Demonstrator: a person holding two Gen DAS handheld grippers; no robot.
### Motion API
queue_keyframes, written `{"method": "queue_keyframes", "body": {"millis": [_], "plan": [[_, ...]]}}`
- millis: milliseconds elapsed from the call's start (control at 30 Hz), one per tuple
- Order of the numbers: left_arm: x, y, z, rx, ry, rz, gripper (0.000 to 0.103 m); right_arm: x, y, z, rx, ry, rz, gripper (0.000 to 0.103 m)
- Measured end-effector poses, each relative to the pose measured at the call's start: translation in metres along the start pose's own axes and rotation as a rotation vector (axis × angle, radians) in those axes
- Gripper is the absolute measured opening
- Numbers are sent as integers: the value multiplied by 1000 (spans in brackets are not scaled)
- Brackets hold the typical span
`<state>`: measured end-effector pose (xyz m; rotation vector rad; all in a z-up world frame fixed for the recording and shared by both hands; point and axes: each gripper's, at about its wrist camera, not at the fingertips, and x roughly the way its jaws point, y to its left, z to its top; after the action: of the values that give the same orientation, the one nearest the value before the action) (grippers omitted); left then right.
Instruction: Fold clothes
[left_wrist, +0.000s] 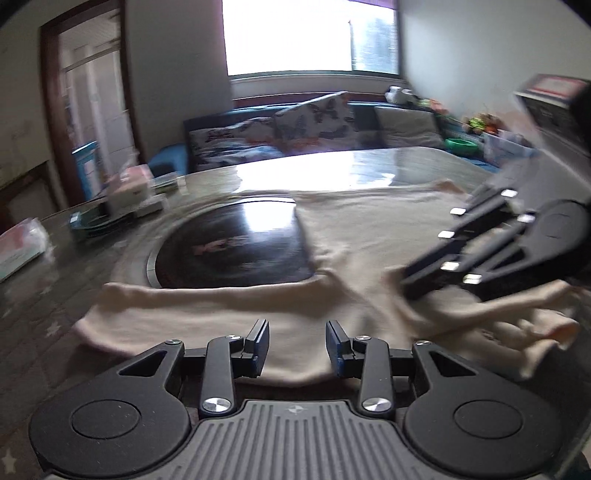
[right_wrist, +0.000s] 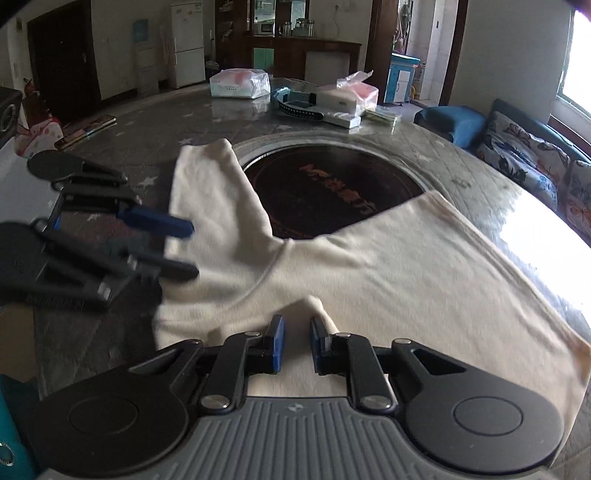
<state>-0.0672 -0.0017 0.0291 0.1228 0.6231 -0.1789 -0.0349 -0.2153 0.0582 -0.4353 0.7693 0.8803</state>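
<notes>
Grey marble-look table (right_wrist: 147, 122) carries a dark round inset cooktop (right_wrist: 332, 192). Tissue pack (right_wrist: 240, 84) and white box (right_wrist: 347, 96) sit at its far edge. Butterfly cushions (left_wrist: 314, 118) line the sofa (left_wrist: 402, 125) under the window (left_wrist: 310, 37).

Two wrist views low over the desk (left_wrist: 332, 166)

Each faces the inset black disc (right_wrist: 325, 192) from a different side; both share it.

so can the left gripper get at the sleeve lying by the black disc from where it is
Probably yes. The left gripper is open right over the cream shirt, and the sleeve stretches out flat just ahead to its left with nothing on it. The right gripper is off on the other side.
</notes>
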Motion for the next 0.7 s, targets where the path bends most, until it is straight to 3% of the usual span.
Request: {"method": "queue_keyframes", "body": {"millis": [67, 167, 333, 500, 700], "plan": [[2, 19, 1, -51, 1, 68, 39, -5, 5, 1, -18, 6, 4, 17], [5, 50, 2, -137, 7, 179, 41, -5, 13, -1, -59, 28, 5, 30], [12, 94, 3, -275, 20, 338, 41, -3, 17, -1, -63, 32, -3, 30], [24, 116, 4, -341, 44, 405, 41, -12, 17, 1, -72, 21, -20, 30], [36, 129, 2, -436, 67, 394, 36, -27, 15, -6, -51, 6, -44, 30]]}}
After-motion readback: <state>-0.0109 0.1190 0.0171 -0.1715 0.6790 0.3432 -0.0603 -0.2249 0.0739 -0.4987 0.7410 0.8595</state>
